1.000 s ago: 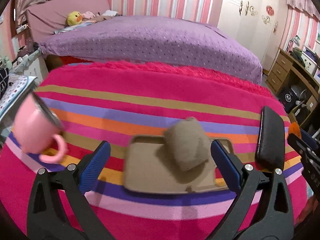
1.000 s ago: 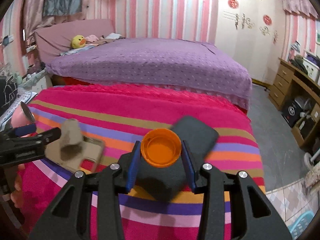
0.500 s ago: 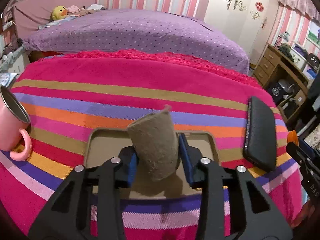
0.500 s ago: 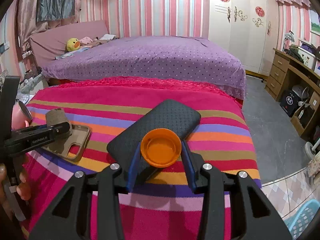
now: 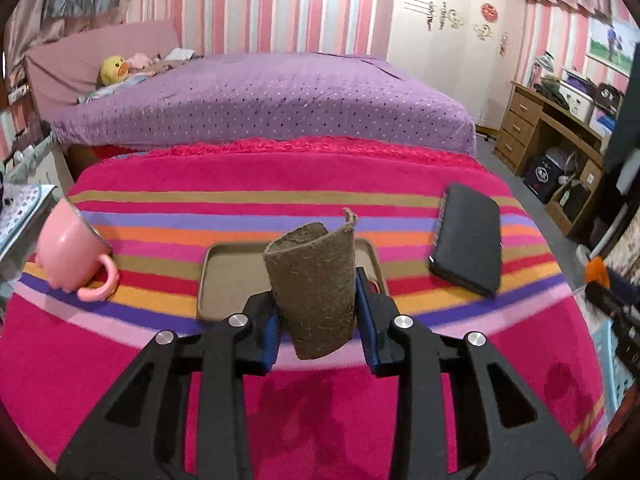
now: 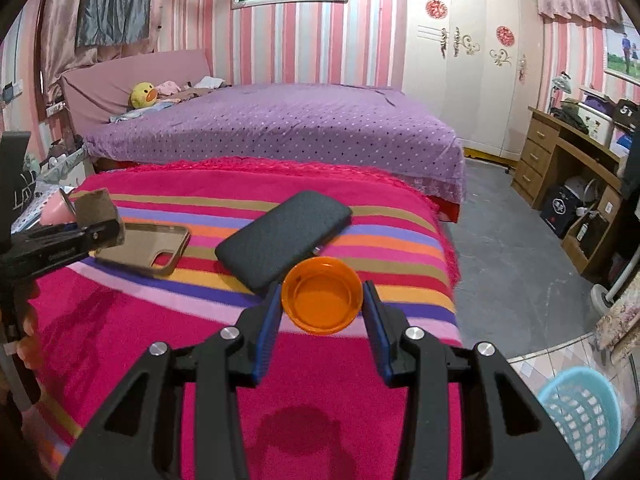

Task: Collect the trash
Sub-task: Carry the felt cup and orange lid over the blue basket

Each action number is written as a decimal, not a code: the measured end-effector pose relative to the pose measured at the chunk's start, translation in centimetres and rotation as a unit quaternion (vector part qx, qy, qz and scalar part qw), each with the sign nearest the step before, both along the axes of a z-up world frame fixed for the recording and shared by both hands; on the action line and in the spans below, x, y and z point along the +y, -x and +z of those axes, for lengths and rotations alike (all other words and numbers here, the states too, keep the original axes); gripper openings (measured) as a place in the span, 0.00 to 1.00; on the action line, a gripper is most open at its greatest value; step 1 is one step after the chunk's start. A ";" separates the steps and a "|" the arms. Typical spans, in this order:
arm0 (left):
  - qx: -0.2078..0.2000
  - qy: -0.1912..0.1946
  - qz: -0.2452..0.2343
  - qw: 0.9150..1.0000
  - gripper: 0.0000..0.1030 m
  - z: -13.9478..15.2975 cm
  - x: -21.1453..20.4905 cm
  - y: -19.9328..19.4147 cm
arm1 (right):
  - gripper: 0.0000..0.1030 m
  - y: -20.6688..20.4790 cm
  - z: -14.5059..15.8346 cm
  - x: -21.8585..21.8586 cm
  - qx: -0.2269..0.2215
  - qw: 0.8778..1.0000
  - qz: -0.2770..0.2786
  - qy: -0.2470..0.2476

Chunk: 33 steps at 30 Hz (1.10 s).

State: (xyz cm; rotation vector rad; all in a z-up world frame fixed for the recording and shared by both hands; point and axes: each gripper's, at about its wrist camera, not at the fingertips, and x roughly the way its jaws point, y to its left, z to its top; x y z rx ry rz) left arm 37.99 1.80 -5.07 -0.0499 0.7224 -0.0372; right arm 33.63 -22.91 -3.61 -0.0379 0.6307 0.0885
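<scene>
Left wrist, cardboard roll [image 5: 314, 292] between claw [image 5: 318, 332] pads

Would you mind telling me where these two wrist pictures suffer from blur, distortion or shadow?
Left wrist view: the pink mug is motion-smeared, the cardboard roll fairly crisp, and the fisheye bends the striped blanket. Right wrist view: the orange cap is sharp, the corners are dark, and soft shadows lie below the claw.

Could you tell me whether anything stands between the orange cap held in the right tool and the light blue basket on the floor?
Nothing visible does. The right tool holds the orange cap above the striped blanket's right edge, and the light blue basket sits on open floor to the lower right, its top uncovered.
</scene>
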 end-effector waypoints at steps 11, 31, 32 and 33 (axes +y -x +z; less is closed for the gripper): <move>-0.033 -0.031 0.005 0.999 0.30 0.6 -0.9 8.6 | 0.39 6.8 -1.2 -3.5 -0.019 1.000 -0.007 -0.015; -0.083 -0.007 -0.019 0.996 0.30 2.3 -13.5 16.0 | 0.39 10.6 0.0 -12.6 -0.040 0.999 -0.028 -0.008; -0.085 -0.008 -0.024 0.996 0.30 2.4 -14.3 16.1 | 0.39 10.8 0.1 -13.2 -0.042 0.999 -0.032 -0.006; -0.086 -0.008 -0.031 0.996 0.30 2.5 -15.3 16.2 | 0.39 11.0 0.1 -14.0 -0.043 0.998 -0.038 -0.004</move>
